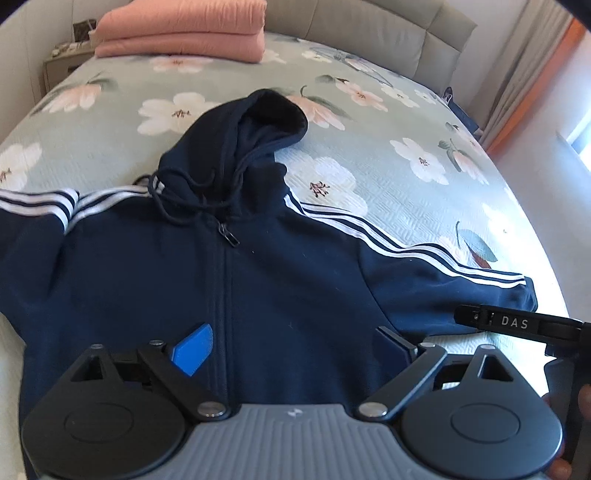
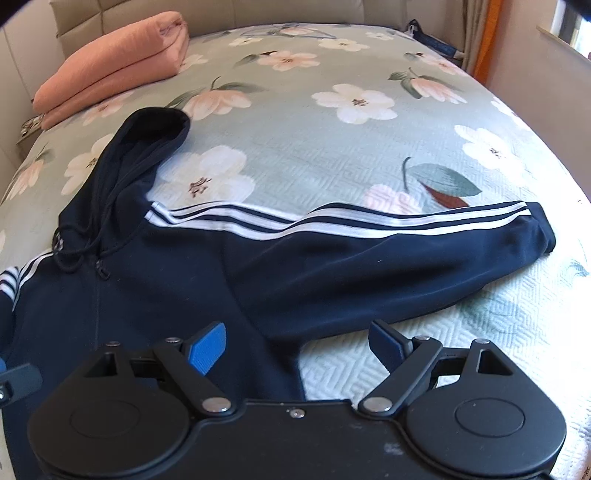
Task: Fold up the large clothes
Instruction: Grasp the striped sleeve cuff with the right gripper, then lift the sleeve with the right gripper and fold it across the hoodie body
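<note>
Navy zip hoodie [image 1: 288, 280] lies face up on the bed [image 1: 406, 192], zipped, hood [image 1: 266, 125] pointing toward the headboard [image 1: 369, 40]. Right sleeve [image 2: 406, 251] stretches out flat toward the bed's edge, white stripes along its upper seam. Left sleeve [image 1: 33, 214] looks bunched or doubled near the shoulder; most of it runs out of the left wrist view.

Your left gripper [image 1: 295, 343] hovers over the lower chest, jaws spread wide, nothing between them. Your right gripper [image 2: 299, 343] hangs above the side seam below the right armpit, also spread and empty; one blue pad [image 2: 207, 350] sits over fabric, the other over bare quilt.

Handling, as a judgement: thick fleece-type knit, soft, limp, fairly weighty for a garment. It will drape and sag from any single pinch, so expect the body to drag. Not slippery, not fragile. The zipper line [image 1: 225, 295] gives a slightly stiffer spine to fold around. Drawcord [image 1: 177, 199] is loose and may trail.

Where to take hold: the right sleeve cuff [image 2: 543, 236] is the cleanest edge, with a second pinch at the shoulder seam to carry the sleeve across the chest. Pinch through both layers.

Surface: quilted floral coverlet, textured, soft underneath; the pads may catch it along with the hoodie, so come in shallow.

Room: folded pink blanket [image 1: 181, 29] near the headboard, well apart. Nightstand [image 1: 62, 62] at the far left, curtain [image 1: 532, 66] and bright window to the right.
</note>
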Motion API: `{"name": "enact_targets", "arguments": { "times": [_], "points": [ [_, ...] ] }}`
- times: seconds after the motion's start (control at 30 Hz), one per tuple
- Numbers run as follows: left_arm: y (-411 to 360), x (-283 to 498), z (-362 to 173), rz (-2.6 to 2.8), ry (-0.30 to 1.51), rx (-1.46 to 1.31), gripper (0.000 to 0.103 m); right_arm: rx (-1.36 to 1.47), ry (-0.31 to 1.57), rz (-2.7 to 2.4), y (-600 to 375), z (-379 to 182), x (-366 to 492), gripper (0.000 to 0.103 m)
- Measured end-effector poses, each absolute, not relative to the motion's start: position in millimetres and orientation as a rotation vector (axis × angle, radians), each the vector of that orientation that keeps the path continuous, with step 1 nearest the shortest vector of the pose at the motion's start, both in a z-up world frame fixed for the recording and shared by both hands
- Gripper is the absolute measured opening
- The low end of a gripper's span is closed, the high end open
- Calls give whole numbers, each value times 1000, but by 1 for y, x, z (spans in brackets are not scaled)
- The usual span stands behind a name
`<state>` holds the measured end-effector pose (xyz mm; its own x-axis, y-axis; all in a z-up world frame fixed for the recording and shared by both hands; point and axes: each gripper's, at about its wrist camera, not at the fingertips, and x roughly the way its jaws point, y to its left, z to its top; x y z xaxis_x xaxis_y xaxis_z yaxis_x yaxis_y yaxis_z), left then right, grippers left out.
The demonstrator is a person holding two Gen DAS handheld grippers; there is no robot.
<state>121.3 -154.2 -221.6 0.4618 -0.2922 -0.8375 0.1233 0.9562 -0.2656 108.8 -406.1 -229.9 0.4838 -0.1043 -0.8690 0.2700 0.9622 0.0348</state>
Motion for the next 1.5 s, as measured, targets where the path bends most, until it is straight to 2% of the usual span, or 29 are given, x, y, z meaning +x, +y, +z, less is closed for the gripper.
{"name": "enact_targets", "arguments": {
  "times": [0.23, 0.47, 0.6, 0.67, 0.8, 1.13, 1.2, 1.27, 1.37, 1.5],
  "points": [
    [-169, 121, -225, -259, 1049, -142, 93, 191, 1006, -245, -430, -231, 106, 100],
    [-168, 133, -221, -166, 936, -188, 95, 282, 769, -331, -525, -224, 83, 101],
    [-153, 153, -232, -100, 934, -292, 95, 309, 735, -485, -613, -249, 86, 100],
    [-150, 161, -239, -74, 947, -315, 95, 345, 742, -531, -660, -268, 94, 93],
    [-145, 171, -260, -37, 993, -381, 94, 436, 743, -630, -733, -302, 109, 91],
    [-139, 165, -297, 31, 1084, -425, 93, 811, 715, -718, -811, -372, 113, 90],
    [-136, 162, -298, 33, 1094, -429, 93, 791, 705, -722, -806, -371, 118, 78],
    [-133, 160, -297, 37, 1092, -421, 91, 781, 712, -702, -802, -369, 124, 25],
    [-128, 155, -292, 43, 1072, -401, 91, 777, 695, -654, -792, -360, 130, 21],
    [-117, 148, -284, 47, 1051, -386, 88, 608, 646, -598, -746, -318, 132, 21]
  ]
}}
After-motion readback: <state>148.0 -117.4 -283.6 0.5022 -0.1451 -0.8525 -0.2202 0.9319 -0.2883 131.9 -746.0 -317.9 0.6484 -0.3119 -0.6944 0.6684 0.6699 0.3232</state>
